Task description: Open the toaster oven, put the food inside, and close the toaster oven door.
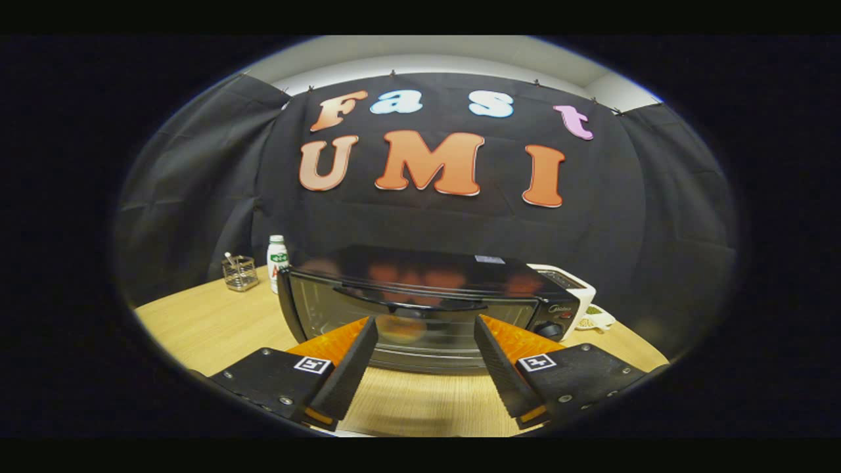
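Tongs [426, 332] spread wide, gripping nothing, low over the wooden worktop [197, 325]. Just ahead, facing them: black toaster oven [420, 305], glass door shut, handle [410, 301] above the gap. Left of it, white bottle [277, 261] and small wire basket [240, 272].

Gripper [426, 326] fingers spread, empty, before the closed toaster oven [420, 305].

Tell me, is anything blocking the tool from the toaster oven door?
No. The open tool faces the closed toaster oven door with only bare table between. The door handle sits just beyond the fingers. The bottle and wire holder stand off beside the oven.
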Demonstrator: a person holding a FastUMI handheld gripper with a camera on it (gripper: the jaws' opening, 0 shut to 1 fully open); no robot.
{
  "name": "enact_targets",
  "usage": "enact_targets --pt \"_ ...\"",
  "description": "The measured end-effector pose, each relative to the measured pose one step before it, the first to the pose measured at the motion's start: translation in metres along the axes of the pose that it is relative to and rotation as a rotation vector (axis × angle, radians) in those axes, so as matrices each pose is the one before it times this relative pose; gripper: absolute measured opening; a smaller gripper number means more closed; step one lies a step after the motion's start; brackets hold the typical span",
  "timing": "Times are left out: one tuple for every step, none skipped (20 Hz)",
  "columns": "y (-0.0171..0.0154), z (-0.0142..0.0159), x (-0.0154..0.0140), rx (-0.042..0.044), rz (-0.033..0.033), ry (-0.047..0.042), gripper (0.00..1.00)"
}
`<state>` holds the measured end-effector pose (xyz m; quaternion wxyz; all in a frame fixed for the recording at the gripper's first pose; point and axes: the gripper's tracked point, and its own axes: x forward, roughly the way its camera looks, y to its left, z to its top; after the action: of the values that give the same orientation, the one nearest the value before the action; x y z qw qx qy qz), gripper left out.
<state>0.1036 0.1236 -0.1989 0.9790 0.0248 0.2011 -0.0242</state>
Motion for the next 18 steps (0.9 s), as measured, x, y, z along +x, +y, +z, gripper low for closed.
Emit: enact_targets --pt "-0.00048 0.01002 -0.00816 0.00608 0.00721 -0.02917 0.88" --pt "-0.00193 0.01057 -0.00835 0.00055 -0.00167 -0.02743 0.88" --pt "-0.00274 0.01088 -0.00768 -0.00872 0.00012 -0.03003 0.88" --pt "-0.00278 0.01133 -0.00884 -0.01104 -0.00298 -0.02825 0.88" --pt "-0.00288 0.01201 -0.00865 -0.00576 0.00244 -0.02534 0.88" --pt "-0.00211 0.01112 -0.01012 0.00556 0.00658 -0.02071 0.88" --pt "-0.00189 0.00842 -0.00984 0.01203 0.00794 -0.01563 0.88" --pt "-0.00236 0.00725 -0.00817 0.01524 0.00800 -0.00908 0.88" --pt "-0.00136 0.00454 -0.00827 0.01602 0.01097 -0.00067 0.88" --pt "0.00050 0.00448 -0.00824 0.01451 0.01389 -0.00318 0.88" --pt "-0.00200 0.00760 -0.00764 0.00600 0.00802 -0.01624 0.88" --pt "-0.00515 0.00817 -0.00684 -0.00482 -0.00373 -0.01625 0.88" --pt "-0.00462 0.00476 -0.00567 -0.00758 -0.00805 -0.00884 0.88" --pt "-0.00196 0.00417 -0.00691 -0.00172 0.00048 -0.00021 0.88" --pt "-0.00178 0.00194 -0.00740 -0.00039 0.00029 0.01083 0.88" --pt "-0.00317 0.00536 -0.00835 0.00207 0.00237 -0.00018 0.90" --pt "-0.00191 0.00847 -0.00745 0.00941 0.00700 -0.01413 0.91" --pt "-0.00044 0.00929 -0.00825 0.01305 0.01298 -0.01393 0.92"
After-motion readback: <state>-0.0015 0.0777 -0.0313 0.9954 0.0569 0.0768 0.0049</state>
